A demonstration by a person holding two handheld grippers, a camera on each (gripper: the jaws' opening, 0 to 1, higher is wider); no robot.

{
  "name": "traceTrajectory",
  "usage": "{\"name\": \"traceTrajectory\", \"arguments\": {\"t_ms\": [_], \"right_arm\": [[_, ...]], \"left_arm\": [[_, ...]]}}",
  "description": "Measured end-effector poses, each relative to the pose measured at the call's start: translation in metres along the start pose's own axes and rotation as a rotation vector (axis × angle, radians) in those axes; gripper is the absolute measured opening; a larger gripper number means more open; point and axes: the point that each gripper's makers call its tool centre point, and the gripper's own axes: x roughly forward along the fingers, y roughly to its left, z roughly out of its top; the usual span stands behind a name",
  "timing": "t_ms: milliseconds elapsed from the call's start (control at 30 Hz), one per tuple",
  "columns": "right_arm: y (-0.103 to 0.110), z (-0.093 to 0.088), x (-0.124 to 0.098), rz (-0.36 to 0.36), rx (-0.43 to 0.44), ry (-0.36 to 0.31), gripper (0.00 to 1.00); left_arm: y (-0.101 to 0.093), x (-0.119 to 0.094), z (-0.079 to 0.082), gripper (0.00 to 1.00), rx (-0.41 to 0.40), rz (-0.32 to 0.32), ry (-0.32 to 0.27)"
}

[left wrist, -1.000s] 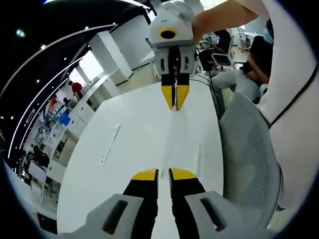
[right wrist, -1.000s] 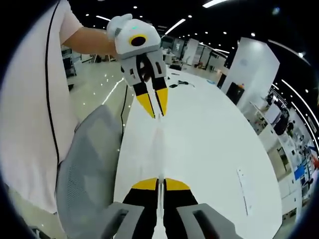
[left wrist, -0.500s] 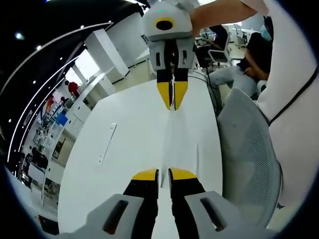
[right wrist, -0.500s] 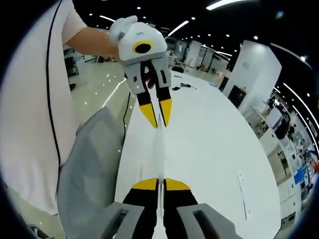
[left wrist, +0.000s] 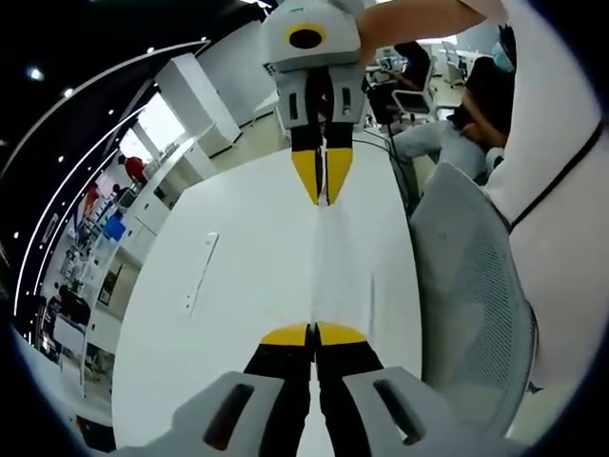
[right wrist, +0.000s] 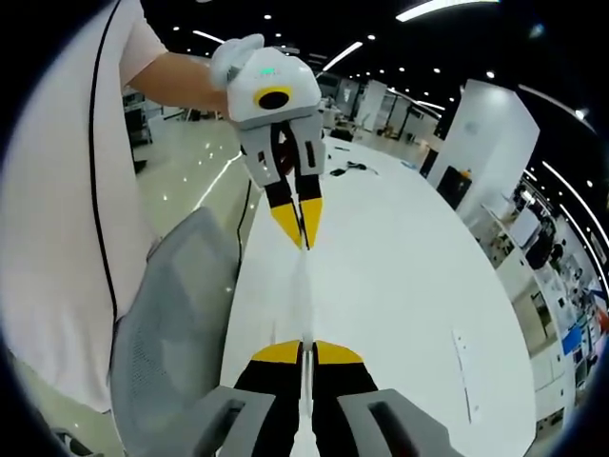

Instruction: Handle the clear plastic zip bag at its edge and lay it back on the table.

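Left gripper [left wrist: 313, 333] fingers [left wrist: 285, 335] pressed together on the near edge of the clear plastic zip bag [left wrist: 338, 267], yellow tips flush with no gap. Right gripper [right wrist: 305, 352] fingers [right wrist: 278, 352] likewise clamped on the opposite edge of the same bag, the thin film running up between the tips. Stretched taut and edge-on between the two grippers, held above the white tabletop [left wrist: 228, 286] rather than lying on it; seen nearly as a single pale line in the right gripper view [right wrist: 304, 286]. Could not tell whether anything was inside the bag. In the left gripper view, right gripper [left wrist: 322, 202] pointed down from above with tips closed on the bag's far edge; in the right gripper view, left gripper [right wrist: 303, 240] hung the same way, gripped by a white-gloved hand [right wrist: 238, 52] on a bare forearm. Broad bare tabletop to one side of the bag, carrying a flat white strip [left wrist: 201, 271] well apart from it. Grey mesh chair back [left wrist: 471, 286] just beside the tabletop's near edge on the other side, with a person in a white shirt [right wrist: 67, 190] behind it. Dark cables [right wrist: 344, 164] lying at the tabletop's far end.
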Motion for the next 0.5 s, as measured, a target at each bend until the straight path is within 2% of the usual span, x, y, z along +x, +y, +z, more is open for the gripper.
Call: {"name": "traceTrajectory", "arguments": {"t_ms": [200, 500], "right_arm": [[-0.0027, -0.0005, -0.0004, -0.008, 0.016, -0.002, 0.0], [-0.0056, 0.0006, -0.002, -0.016, 0.039, -0.013, 0.0]], "left_arm": [[-0.0014, -0.0005, 0.0004, 0.0, 0.017, -0.001, 0.001], [-0.0041, -0.0035, 0.0048, 0.0, -0.003, -0.006, -0.012]]}}
